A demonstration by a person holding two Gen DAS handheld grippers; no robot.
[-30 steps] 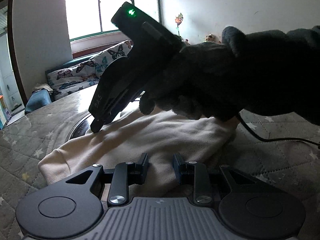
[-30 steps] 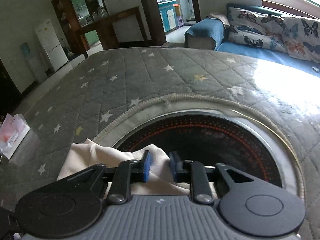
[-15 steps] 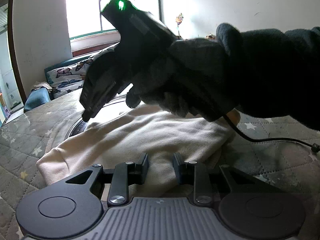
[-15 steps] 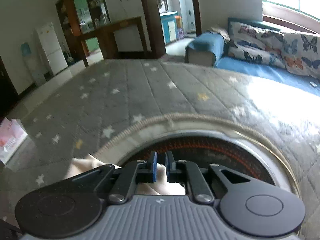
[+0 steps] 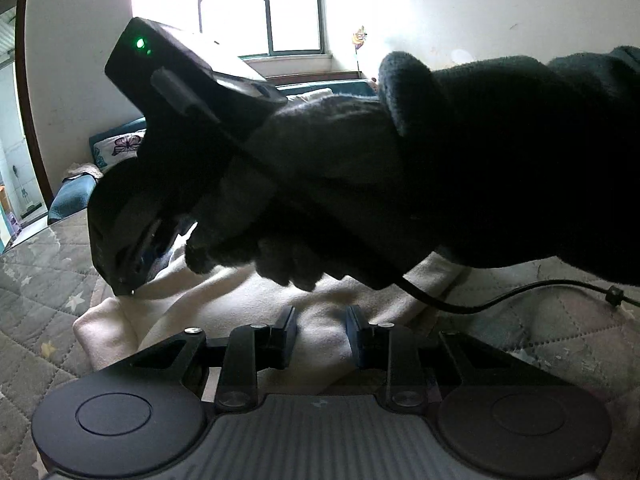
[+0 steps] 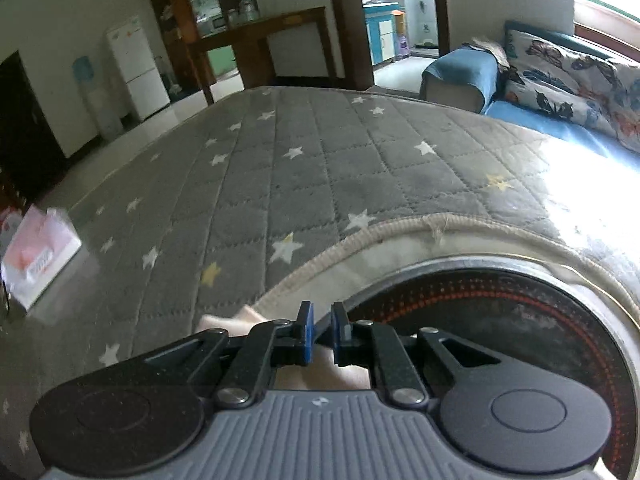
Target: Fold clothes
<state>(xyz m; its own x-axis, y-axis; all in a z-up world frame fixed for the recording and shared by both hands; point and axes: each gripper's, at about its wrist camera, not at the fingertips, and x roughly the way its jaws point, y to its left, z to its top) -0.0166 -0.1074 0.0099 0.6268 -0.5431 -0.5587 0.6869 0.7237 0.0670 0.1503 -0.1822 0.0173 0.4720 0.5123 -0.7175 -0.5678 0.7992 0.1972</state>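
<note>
A cream garment lies crumpled on the grey star-patterned quilt. At the near edge of the garment, my left gripper is shut on a thick ridge of cream cloth that fills the gap between its fingers. A dark-gloved hand holds my right gripper low over the garment's left end. In the right wrist view the right gripper has its blue pads almost together on a fold of the cream cloth.
A round dark glass plate is set into the quilt just right of the right gripper. A black cable trails over the quilt on the right. A pink tissue packet lies at the far left. A butterfly-print sofa stands beyond.
The right gripper has swung left and nearer with the cloth edge in it, and its view now shows more quilt and less cloth. The left gripper has stayed put.
</note>
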